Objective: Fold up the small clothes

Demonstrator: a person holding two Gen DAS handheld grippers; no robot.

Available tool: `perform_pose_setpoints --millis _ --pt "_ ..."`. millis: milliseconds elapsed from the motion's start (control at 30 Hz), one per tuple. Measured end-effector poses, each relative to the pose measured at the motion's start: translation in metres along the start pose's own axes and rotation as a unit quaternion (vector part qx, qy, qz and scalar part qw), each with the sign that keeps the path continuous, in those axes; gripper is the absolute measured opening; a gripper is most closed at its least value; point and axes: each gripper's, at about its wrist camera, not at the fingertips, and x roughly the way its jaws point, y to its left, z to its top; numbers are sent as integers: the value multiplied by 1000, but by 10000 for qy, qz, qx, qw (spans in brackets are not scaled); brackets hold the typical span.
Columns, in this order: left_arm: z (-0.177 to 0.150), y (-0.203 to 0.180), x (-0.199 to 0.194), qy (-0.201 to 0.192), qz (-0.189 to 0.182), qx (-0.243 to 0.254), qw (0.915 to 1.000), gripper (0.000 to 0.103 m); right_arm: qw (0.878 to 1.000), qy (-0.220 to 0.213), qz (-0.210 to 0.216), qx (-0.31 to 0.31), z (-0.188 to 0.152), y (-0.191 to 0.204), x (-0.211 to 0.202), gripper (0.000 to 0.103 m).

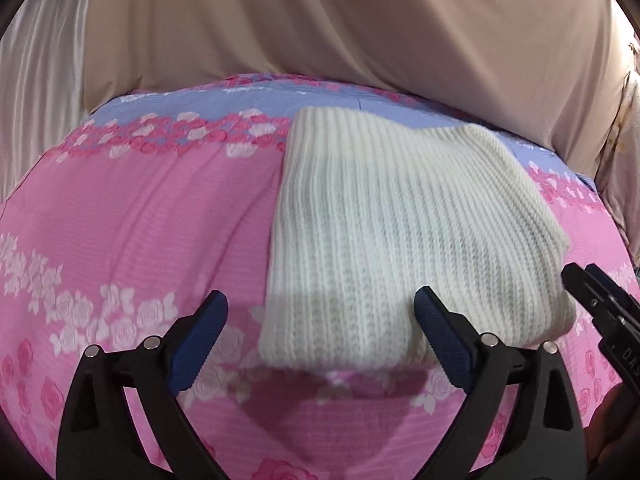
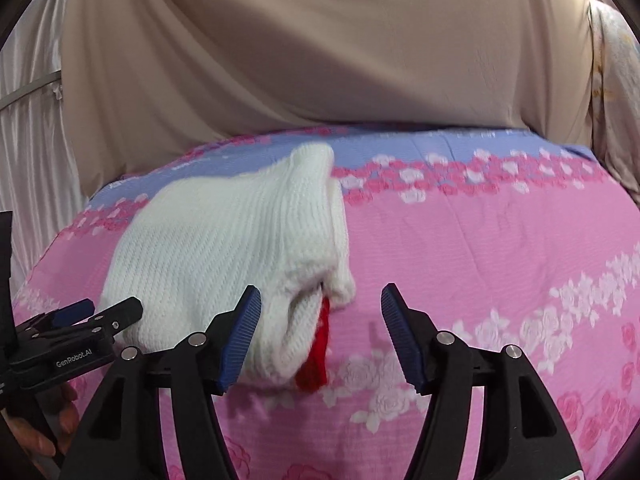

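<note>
From the left wrist, the left gripper [image 1: 320,312] gapes wide and empty with the folded white knit garment [image 1: 404,240] just ahead, while from the right wrist the right gripper [image 2: 320,312], equally wide, faces its near-right corner, where a red piece [image 2: 316,356] peeks out, so the folding looks nearly finished.

Left gripper [image 1: 320,314]: jaws spread wide, nothing held between the blue pads [image 1: 440,344]. Right gripper [image 2: 320,306]: jaws likewise spread wide, nothing gripped. Both are held low, side by side, pointing forward. In the right wrist view a hand [image 2: 48,428] is seen gripping the left gripper's handle.
</note>
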Motion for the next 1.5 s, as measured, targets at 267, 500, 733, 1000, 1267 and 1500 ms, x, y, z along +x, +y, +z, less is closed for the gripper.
perform_pose_setpoints --millis 267,500,733,1000,1267,1500 --pt "-27 -17 -7 -107 371 131 9992 92 9998 179 -14 -65 -29 4 -4 67" --pt "-39 -20 -10 -65 539 101 9985 94 9993 273 -179 -207 -43 14 -2 74" --pt "-46 -25 -11 12 603 128 9981 94 9986 279 -327 -307 -44 18 -3 81" --pt "-48 -28 -10 55 635 194 9978 94 9974 387 -438 -423 -45 22 1 82" --pt "-49 -31 -8 98 695 230 9973 94 9956 516 -583 -525 -47 29 6 82" --pt "-49 -32 -5 127 764 246 9967 94 9951 599 -601 -517 -48 30 7 82"
